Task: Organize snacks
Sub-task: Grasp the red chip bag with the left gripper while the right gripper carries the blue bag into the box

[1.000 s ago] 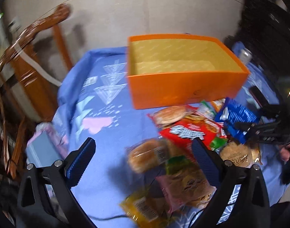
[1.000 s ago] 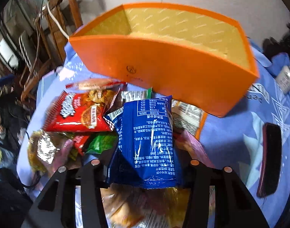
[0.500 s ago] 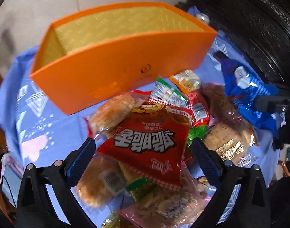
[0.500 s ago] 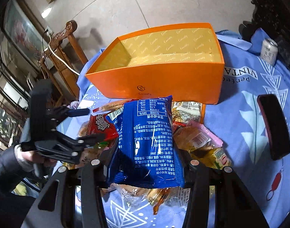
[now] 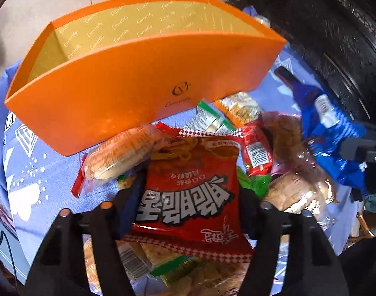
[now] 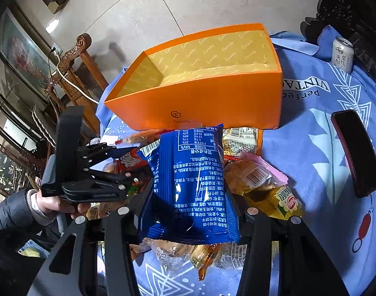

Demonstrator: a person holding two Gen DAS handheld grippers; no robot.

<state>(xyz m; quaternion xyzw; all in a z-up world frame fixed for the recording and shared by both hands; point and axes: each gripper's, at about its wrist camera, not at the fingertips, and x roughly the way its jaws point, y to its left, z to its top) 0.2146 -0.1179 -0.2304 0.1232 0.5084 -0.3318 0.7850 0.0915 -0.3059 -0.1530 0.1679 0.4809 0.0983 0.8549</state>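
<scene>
My left gripper (image 5: 188,197) is shut on a red snack bag (image 5: 190,185) in front of the open orange box (image 5: 119,91). My right gripper (image 6: 190,194) is shut on a blue snack bag (image 6: 195,185), held above the snack pile near the box (image 6: 212,98). The blue bag also shows in the left wrist view (image 5: 335,153), at right. The left gripper shows in the right wrist view (image 6: 124,157), at left. The box looks empty inside.
Loose snacks lie on the blue cloth (image 6: 311,148): a wrapped bun (image 5: 119,155), a yellow packet (image 6: 274,197), small sachets (image 5: 239,108). A dark phone (image 6: 355,153) and a drink can (image 6: 342,54) sit right of the box. A wooden chair (image 6: 72,69) stands at left.
My left gripper swung over the pile and closed on the red bag. My right gripper, still holding the blue bag, has risen and drawn back from the box.
</scene>
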